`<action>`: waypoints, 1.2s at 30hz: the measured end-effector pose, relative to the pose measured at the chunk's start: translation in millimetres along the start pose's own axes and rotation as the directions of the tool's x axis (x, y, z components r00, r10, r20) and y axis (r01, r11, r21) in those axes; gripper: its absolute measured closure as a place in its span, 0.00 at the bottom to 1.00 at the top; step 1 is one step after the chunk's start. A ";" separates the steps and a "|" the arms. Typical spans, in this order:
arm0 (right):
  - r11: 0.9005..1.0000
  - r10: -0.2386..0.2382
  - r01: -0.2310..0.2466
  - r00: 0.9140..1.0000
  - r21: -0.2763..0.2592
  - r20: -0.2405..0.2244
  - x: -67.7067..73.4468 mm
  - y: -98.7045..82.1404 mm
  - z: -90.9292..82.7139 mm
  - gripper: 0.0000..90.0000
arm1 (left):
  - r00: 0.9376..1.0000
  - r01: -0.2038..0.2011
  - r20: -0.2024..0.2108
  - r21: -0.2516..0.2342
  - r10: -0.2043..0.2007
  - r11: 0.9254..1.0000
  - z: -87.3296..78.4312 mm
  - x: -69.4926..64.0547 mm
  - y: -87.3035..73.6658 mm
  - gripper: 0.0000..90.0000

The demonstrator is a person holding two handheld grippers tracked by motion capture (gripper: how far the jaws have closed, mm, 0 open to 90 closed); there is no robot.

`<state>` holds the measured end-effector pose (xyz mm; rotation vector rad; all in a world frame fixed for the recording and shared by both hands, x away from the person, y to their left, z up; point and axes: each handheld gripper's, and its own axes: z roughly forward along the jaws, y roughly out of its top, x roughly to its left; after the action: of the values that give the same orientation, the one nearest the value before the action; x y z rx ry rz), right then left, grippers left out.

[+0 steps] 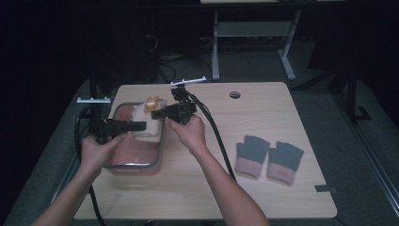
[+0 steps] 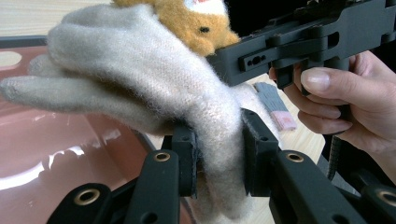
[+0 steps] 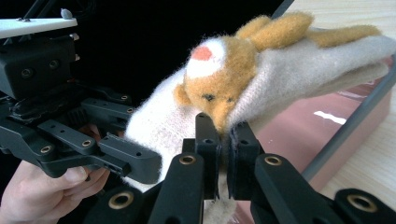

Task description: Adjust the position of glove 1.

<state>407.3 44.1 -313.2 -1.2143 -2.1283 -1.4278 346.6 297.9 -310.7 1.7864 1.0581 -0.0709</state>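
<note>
Forearms entered from the bottom of the high view, each hand carrying a gripper over a pink bin [image 1: 134, 165] on the pale wood tabletop [image 1: 263, 188]. Between the jaws of the left gripper [image 2: 218, 156] sat the cuff end of a cream glove [image 2: 154, 79], pinched tight, its fingers stretching away from the jaws over the bin's glossy inside. The right gripper [image 3: 224, 156] had its jaws nearly together on the glove's edge, just below an orange plush animal face [image 3: 217, 79] sewn on the glove. Each gripper appeared beside the other's jaws, held by a hand [image 3: 42, 196].

Well to the right of the right gripper, a pair of grey-and-pink gloves [image 1: 269, 157] lay flat on the tabletop, and a round hole [image 1: 235, 94] sat near its far edge. Beyond it the room was dark, with pale desk legs [image 1: 215, 47] and cables on the floor barely made out. Whether the bin held anything else was hidden by the glove and hands.
</note>
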 end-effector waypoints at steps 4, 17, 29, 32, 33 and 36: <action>1.000 0.001 -0.001 1.000 0.009 -0.003 -1.2 -0.2 6.8 0.95 | 1.000 0.013 0.000 0.002 -0.013 1.000 -1.8 5.5 -3.2 0.78; 0.999 0.020 -0.019 1.000 0.038 -0.023 -6.1 -2.5 32.8 0.94 | 0.998 0.053 -0.015 0.011 -0.053 0.999 -9.0 24.5 -15.3 0.79; 0.996 0.042 -0.039 0.998 0.077 -0.037 -16.3 -8.4 61.0 0.94 | 0.995 0.092 -0.038 0.032 -0.090 0.995 -10.9 44.3 -29.4 0.79; 0.995 0.055 -0.052 0.998 0.087 -0.039 -18.7 -9.7 66.0 0.94 | 0.994 0.102 -0.044 0.036 -0.101 0.994 -10.5 47.7 -32.3 0.79; 0.995 0.057 -0.053 0.998 0.089 -0.040 -19.6 -10.3 68.0 0.94 | 0.994 0.105 -0.045 0.037 -0.103 0.994 -10.2 49.1 -33.4 0.78; 0.993 0.062 -0.059 0.997 0.098 -0.036 -22.1 -12.5 73.6 0.94 | 0.992 0.118 -0.046 0.048 -0.116 0.992 -9.4 54.3 -37.1 0.79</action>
<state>425.1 95.6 -368.8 -1.1943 -2.0904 -1.2969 350.8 342.6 -359.7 1.7770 1.2014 -0.1321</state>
